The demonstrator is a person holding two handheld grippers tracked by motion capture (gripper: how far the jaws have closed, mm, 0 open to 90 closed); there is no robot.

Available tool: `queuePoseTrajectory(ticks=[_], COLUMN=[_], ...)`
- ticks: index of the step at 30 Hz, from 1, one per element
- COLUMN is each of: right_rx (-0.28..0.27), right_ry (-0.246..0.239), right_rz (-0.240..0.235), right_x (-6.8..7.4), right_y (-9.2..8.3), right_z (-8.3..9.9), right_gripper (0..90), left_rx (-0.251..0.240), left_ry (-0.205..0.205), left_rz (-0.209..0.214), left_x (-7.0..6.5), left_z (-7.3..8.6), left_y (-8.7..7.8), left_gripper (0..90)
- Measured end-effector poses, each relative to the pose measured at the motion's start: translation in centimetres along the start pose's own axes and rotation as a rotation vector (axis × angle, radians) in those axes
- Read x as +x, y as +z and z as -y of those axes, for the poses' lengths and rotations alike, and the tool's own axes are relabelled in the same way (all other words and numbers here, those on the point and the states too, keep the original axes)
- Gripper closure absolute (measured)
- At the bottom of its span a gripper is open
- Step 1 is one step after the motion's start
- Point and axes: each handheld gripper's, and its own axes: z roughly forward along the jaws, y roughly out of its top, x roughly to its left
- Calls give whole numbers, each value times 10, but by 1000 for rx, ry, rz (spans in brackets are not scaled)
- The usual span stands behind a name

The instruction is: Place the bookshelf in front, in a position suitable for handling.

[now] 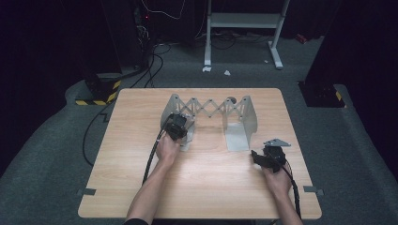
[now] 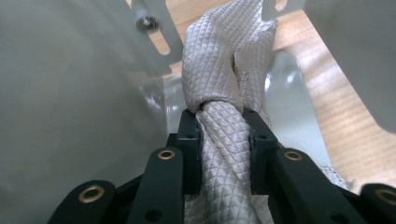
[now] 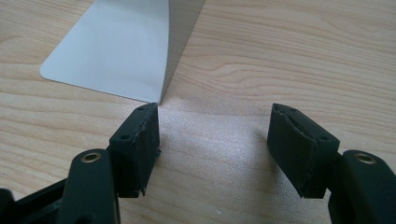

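Left gripper [image 2: 223,140] is clamped on a twisted bundle of pale quilted cloth [image 2: 224,79], both pads [image 2: 190,140] pressing its sides. The cloth runs up between the jaws and bunches into a knot-like fold just past the tips. In the high view that gripper [image 1: 177,125] sits at the left end plate of a grey expandable rack [image 1: 211,108], so the cloth is inside the rack's left end, between the upright wall and the base plate [image 2: 289,93]. Scissor lattice joins the rack's two ends; the middle span between them holds nothing I can make out.

Right gripper [image 3: 215,149] is released, jaws wide apart, nothing between them, low over the bare wooden table [image 3: 289,56]. Its left pad [image 3: 140,140] sits just beside the corner of the rack's right base plate [image 3: 112,51]; contact unclear. In the high view it [image 1: 263,158] is near the table's right edge, well apart from the left one.
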Motion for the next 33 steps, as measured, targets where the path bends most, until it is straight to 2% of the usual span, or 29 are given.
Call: queuePoseTrajectory(ticks=[5,8,10,11,15,18,25,33], right_rx=[-1,-1,-1,-1,-1,-1,-1,-1], right_ry=[1,3,4,4,4,4,4,3], right_rz=[2,4,4,4,4,4,4,4], right_x=[0,0,0,0,0,0,0,0], right_y=[0,0,0,0,0,0,0,0], right_z=[0,0,0,0,0,0,0,0], right_gripper=[346,346,346,346,346,346,346,346], left_rx=[-3,-1,-22,-41,-49,-58,-103,-145], left_ry=[-6,-8,-15,-19,-17,-17,-25,-39], left_rz=[16,18,19,25,81,106,129,132], left_x=[-1,-2,-2,-3,-8,-8,-5,0], left_z=[13,13,12,10,2,-4,-20,-40], left_y=[-9,-10,-10,-10,-10,-11,-24,-37], left_gripper=[725,725,726,727,728,728,728,728])
